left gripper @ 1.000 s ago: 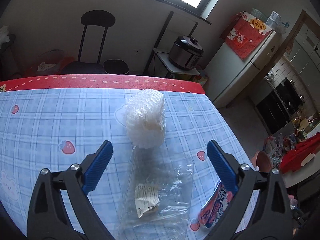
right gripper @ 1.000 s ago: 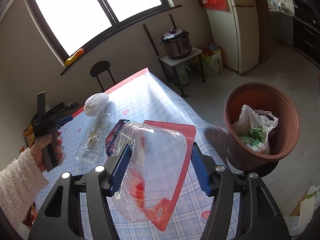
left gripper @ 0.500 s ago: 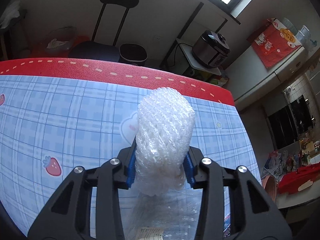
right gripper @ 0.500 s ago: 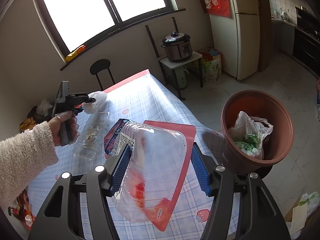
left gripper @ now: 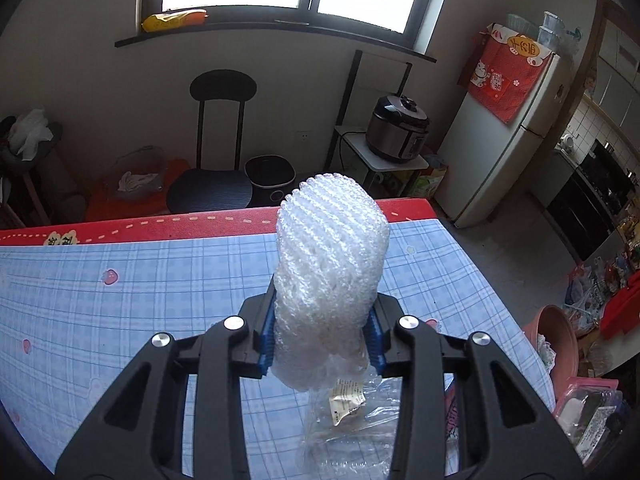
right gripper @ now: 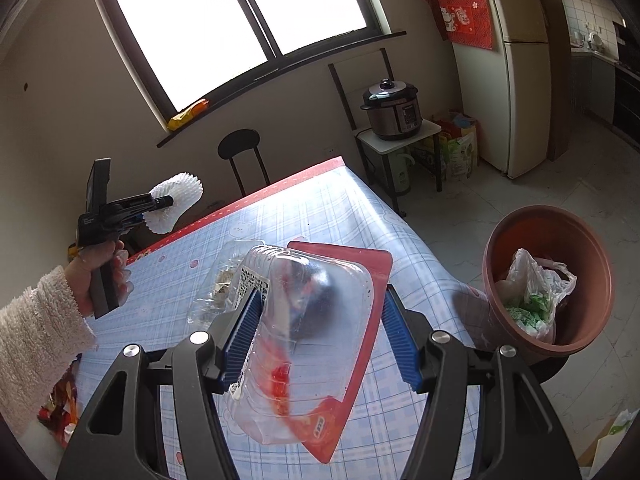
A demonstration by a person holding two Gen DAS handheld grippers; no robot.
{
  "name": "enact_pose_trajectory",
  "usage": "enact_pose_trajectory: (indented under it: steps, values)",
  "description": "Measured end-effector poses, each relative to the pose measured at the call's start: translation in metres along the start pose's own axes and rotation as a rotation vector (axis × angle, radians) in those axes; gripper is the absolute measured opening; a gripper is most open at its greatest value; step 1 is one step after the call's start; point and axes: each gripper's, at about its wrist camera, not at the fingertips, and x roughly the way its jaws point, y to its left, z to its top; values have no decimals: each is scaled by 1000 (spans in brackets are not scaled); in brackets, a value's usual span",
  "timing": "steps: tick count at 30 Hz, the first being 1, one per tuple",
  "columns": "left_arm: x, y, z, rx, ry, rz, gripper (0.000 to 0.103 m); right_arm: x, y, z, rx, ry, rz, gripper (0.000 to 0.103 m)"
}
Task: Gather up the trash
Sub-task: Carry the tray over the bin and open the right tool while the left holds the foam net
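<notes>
White foam-net fruit sleeve (left gripper: 330,276) is clamped in the left tool (left gripper: 322,334), above the blue checked worktop (left gripper: 120,300). Right tool (right gripper: 320,340) grips a clear plastic clamshell container (right gripper: 308,320) near the brown bin (right gripper: 548,280).

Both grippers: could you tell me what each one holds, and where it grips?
Left gripper: white foam net, pinched at its lower end. Right gripper: clear plastic clamshell tray, clamped across its sides.
</notes>
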Motion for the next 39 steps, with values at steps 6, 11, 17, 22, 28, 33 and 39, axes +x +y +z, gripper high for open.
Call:
enact_pose_trajectory:
  steps: [6,11,17,22,28,33,39]
  values:
    - [-85,-4,-22,32,-50,6,38,-10,-4,6,1,-30,38,60]
    - [-147,-10,-49,19,-78,3,38,-23,-15,10,15,-62,58,60]
    - [-197,-30,-89,-4,-114,-8,38,-43,-36,16,47,-106,52,60]
    - [-222,-59,-119,-21,-162,-51,39,-64,-62,25,75,-171,18,60]
    - [-222,-90,-135,-51,-173,-128,39,-96,-110,43,112,-259,-70,60]
    - [-206,-124,-132,-6,-144,-171,39,-121,-153,66,95,-312,-177,60]
    - [-190,-146,-130,-22,-125,-218,39,-125,-193,89,83,-323,-267,60]
